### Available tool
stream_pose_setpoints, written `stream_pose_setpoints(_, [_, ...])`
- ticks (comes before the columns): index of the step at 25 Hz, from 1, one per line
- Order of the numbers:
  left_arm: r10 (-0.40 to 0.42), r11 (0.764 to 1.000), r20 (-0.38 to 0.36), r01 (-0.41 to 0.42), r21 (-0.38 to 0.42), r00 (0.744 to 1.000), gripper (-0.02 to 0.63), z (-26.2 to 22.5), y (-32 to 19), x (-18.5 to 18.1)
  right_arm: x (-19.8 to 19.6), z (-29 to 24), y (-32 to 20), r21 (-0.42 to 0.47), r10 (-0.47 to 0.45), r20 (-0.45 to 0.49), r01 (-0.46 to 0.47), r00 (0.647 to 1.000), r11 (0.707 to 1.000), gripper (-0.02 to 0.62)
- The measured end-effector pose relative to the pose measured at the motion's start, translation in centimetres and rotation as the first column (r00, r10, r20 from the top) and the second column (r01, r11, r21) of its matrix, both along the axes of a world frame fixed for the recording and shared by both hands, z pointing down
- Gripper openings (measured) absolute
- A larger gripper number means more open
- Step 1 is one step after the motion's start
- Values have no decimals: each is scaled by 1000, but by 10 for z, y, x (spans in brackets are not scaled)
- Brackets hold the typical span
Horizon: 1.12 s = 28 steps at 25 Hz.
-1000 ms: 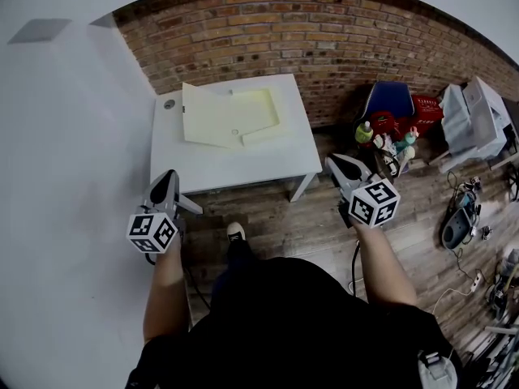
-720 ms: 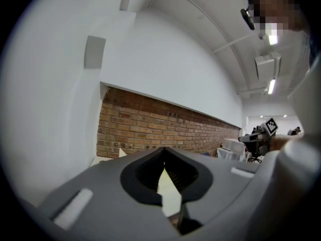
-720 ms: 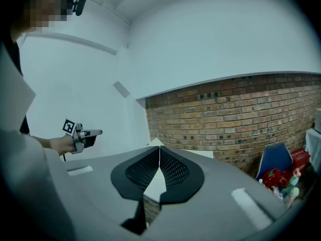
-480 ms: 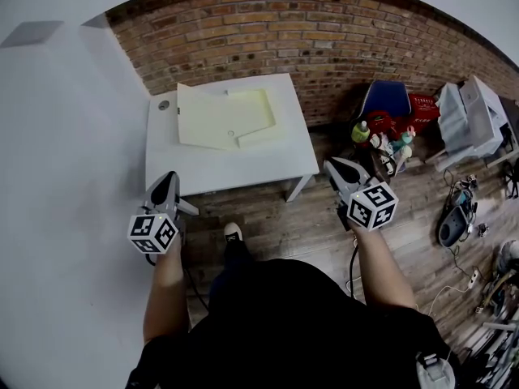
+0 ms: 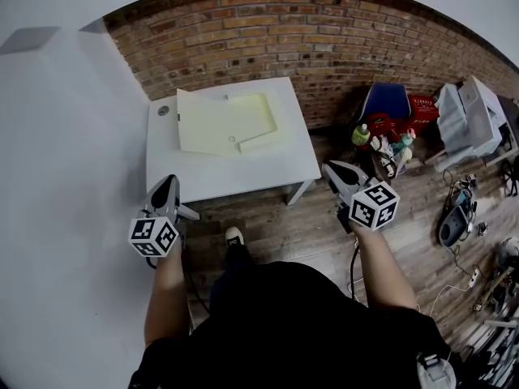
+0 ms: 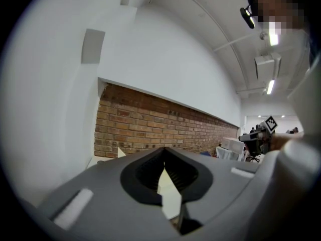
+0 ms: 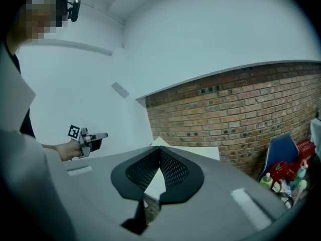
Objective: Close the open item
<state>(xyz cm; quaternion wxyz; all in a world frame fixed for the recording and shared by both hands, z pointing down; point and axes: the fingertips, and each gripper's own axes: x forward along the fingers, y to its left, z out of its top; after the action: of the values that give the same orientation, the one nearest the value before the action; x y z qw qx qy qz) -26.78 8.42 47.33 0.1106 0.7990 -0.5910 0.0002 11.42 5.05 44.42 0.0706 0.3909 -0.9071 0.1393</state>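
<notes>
Left gripper sits slightly lower than a second ago, right gripper unchanged; both jaw pairs pressed together, nothing between them. One pale yellow box lies open on the one white table, ahead of both grippers, only its own lining showing inside

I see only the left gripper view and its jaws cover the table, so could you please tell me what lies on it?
Observer: A pale yellow folder lies open on the white table.
Operator: Thank you. Is the left gripper near it?
Observer: No, the left gripper is by the table's near left corner, apart from the folder.
Operator: And the right one's jaws?
Observer: The right gripper is shut and empty, over the wooden floor past the table's near right corner.
</notes>
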Motion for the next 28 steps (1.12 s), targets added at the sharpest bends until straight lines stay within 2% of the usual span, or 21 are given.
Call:
stream_pose_setpoints(14, [6, 1000, 7, -6, -14, 1000, 5, -1, -28, -15, -21, 5, -27, -33, -27, 14, 27, 1000, 999, 5])
stream_pose_setpoints(28, [6, 998, 14, -5, -55, 1000, 5, 18, -75, -36, -46, 16, -80, -50, -44, -2, 44, 999, 998, 5])
